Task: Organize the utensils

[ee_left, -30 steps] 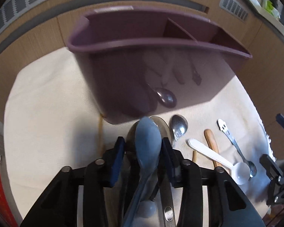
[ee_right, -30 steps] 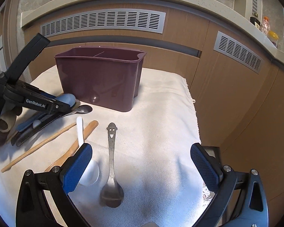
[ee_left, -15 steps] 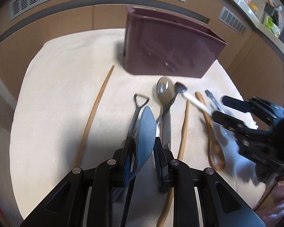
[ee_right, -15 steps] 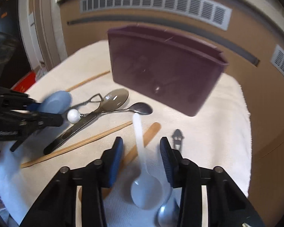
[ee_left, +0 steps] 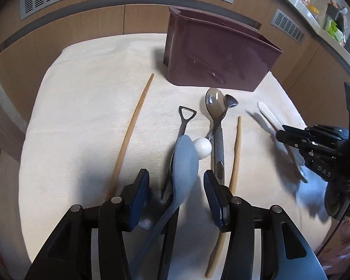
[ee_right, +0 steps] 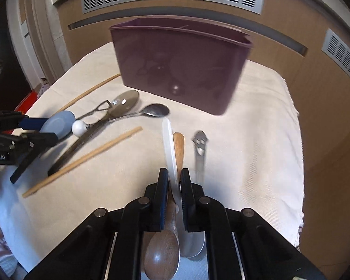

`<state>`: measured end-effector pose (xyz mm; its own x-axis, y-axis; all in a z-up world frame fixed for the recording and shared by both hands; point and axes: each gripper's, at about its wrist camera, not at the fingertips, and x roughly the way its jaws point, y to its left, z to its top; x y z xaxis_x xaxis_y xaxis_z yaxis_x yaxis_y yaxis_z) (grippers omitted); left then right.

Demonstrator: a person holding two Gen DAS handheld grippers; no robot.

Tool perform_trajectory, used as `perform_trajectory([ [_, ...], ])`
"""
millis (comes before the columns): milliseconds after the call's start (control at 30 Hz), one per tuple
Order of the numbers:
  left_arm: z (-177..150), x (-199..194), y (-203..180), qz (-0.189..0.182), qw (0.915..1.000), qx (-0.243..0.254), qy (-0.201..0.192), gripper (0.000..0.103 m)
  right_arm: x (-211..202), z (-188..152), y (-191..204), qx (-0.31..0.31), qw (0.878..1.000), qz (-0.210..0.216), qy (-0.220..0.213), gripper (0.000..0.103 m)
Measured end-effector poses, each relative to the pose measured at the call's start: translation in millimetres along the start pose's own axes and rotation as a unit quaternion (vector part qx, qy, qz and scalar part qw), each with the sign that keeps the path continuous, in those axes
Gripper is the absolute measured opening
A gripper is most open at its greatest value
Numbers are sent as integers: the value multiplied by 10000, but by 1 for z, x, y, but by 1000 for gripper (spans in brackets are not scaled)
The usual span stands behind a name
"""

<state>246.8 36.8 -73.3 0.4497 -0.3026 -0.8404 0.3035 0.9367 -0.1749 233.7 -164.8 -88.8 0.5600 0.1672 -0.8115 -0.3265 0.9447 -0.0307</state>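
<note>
On the white cloth that covers the worktop stands a dark purple utensil box, and every other thing here lies in front of that box. Nothing can be seen inside the box from these views.

Right in front of the box lie a big grey spoon and a shiny metal spoon. A little further out from the box are a thin metal tool with a loop end, two wooden chopsticks, a wooden spoon and a small metal spoon with a smiley face.

The left gripper is wide open. A light blue spoon sits between its fingers, but the pads do not press on it, so it looks let go, or not yet grabbed. I cannot tell if the blue spoon rests on the things under it. A small white ball on the end of some tool sits just beside the blue spoon.

The right gripper is closed tight on the handle of a white plastic spoon. That handle points toward the box, and the bowl end is back near the gripper body. The picture is blurry here, so the gripper seems to be moving.

The step now looks like picking up the white spoon. Next, the right gripper needs to lift it, carry it over the top of the box and let it drop into one part. It must not bump the wooden spoon lying just beside it.
</note>
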Motion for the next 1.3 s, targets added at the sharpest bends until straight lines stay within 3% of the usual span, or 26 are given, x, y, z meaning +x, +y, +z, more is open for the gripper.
perform_trajectory([
  [167, 5, -12, -5, -125, 9999, 94, -43, 49, -2, -8, -9, 148, 9999, 10, -40, 10],
  [300, 8, -24, -23, -500, 9982, 310, -123, 49, -5, -14, -11, 194, 9997, 10, -123, 10],
  [400, 4, -26, -35, -311, 9982, 508, -114, 49, -8, -18, -11, 190, 9996, -6, -217, 11],
  [633, -3, -25, -31, -211, 9992, 309, -118, 46, -9, -24, -10, 186, 9993, -8, -334, 14],
  [767, 2, -9, -29, 272, 9988, 392, -89, 46, -10, -25, -11, 200, 9992, -1, -342, 15],
  [900, 8, -2, -23, 450, 9979, 454, -71, 46, -9, -28, -11, 217, 9992, 25, -321, 19],
  [1133, 18, 20, -11, 566, 9944, 727, 520, 45, -8, -29, -7, 120, 9995, 50, -300, 28],
  [1200, 23, 25, -6, 513, 9938, 742, 642, 39, -11, -28, -7, 92, 9995, 63, -308, 31],
  [1300, 30, 21, -3, 490, 9947, 630, 640, 15, -22, -26, -9, 16, 9991, 43, -410, 34],
])
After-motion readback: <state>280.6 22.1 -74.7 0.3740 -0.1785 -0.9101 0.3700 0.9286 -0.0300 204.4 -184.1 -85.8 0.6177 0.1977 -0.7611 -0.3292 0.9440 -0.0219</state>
